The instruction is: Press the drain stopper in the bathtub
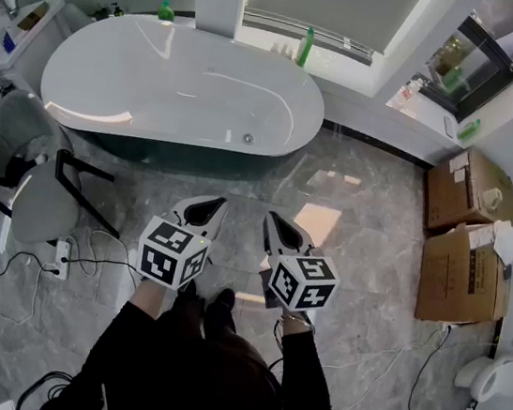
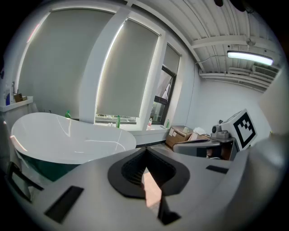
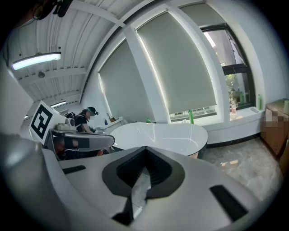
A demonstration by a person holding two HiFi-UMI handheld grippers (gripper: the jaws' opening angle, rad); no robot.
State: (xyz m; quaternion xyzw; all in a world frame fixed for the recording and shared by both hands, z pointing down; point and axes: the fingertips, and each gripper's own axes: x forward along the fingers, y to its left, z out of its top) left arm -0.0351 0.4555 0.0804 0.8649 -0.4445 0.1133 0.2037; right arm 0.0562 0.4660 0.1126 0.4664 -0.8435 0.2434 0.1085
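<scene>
The white oval bathtub (image 1: 179,84) stands ahead of me by the window, with a small round metal drain stopper (image 1: 248,138) low on its near inner wall. My left gripper (image 1: 211,204) and right gripper (image 1: 275,221) are held side by side over the floor, well short of the tub, both shut and holding nothing. In the left gripper view the shut left gripper (image 2: 145,153) points past the bathtub (image 2: 67,140), and the right gripper (image 2: 212,144) shows beside it. The right gripper (image 3: 144,151) in its own view faces the bathtub (image 3: 167,135).
A grey chair (image 1: 38,178) and floor cables with a power strip (image 1: 62,257) lie to the left. Cardboard boxes (image 1: 466,229) sit at the right wall, a toilet (image 1: 493,375) below them. Green bottles (image 1: 305,47) stand on the sill. A person (image 3: 83,119) is beyond the tub.
</scene>
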